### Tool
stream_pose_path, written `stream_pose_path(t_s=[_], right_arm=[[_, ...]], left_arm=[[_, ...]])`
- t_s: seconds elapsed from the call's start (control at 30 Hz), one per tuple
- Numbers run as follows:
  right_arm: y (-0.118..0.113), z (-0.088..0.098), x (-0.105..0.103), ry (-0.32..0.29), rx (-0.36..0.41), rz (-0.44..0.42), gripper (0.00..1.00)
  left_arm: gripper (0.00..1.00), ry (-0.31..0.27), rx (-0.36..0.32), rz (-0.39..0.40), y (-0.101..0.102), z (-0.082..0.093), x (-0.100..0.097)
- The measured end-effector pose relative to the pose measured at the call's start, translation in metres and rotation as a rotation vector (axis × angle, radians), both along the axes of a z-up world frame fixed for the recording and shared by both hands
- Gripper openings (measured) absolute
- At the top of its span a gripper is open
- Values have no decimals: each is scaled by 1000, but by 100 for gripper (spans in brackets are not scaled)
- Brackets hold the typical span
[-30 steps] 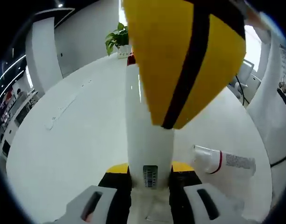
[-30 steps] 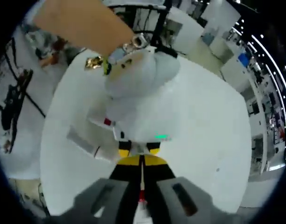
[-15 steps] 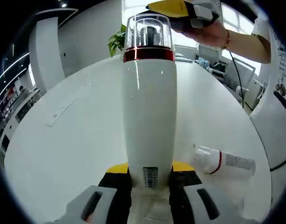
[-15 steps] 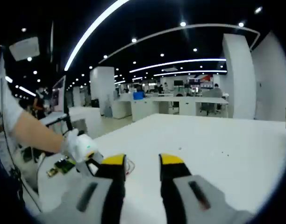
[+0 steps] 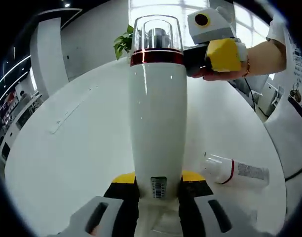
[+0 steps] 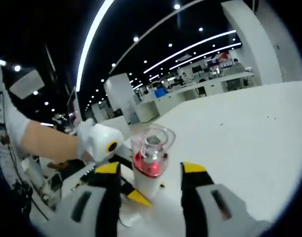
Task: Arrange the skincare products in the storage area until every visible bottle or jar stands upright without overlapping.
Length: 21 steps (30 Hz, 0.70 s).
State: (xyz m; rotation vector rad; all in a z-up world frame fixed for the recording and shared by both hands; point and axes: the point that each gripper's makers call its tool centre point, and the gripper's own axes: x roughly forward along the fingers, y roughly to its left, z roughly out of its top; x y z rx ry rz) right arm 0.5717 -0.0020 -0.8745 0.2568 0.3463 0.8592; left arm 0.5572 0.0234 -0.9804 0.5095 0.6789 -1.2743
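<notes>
Left gripper (image 5: 158,190) is clamped on the base of the tall white bottle (image 5: 157,123), which stands upright on the table (image 5: 72,148). Right gripper (image 6: 148,170) has its jaws spread, lined up on the clear cap (image 6: 152,143) from above. That bottle looks glossy and rigid, so probably slippery, and top-heavy being so tall; I'd keep the grip low on the body, not the cap. Second bottle (image 5: 235,170) lies on its side nearby and looks light enough to roll, so grab mid-body.
</notes>
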Motion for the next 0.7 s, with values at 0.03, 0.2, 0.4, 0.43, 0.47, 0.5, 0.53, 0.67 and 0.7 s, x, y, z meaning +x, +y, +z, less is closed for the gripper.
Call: stream_pose_path(t_s=[0.03,0.2,0.4,0.43,0.47,0.5,0.53,0.67,0.7], right_arm=[[1,-1,1,1,2,1,47],[8,1,9,-1,31,-10,46],[16,-3,12,-8,18,2,42],[16,-3,13,-4,22,-2,40],[15,-4,14,1,23,-12,38],[15,-5,16,2,21,-18,37],[15,-5,16,3,21,-18,36],[16,-5,15,21,0,-40,36],[16,-5,16,21,-8,-47,35]], left_arm=[[28,0,1,0,0,0,0],[28,0,5,-2,0,0,0],[28,2,9,-8,0,0,0],[28,1,8,-9,-1,0,0],[28,2,8,-8,-1,0,0],[28,2,7,-8,-1,0,0],[28,1,7,-6,-1,0,0],[29,2,5,-2,-1,0,0],[29,2,3,-1,-1,0,0]])
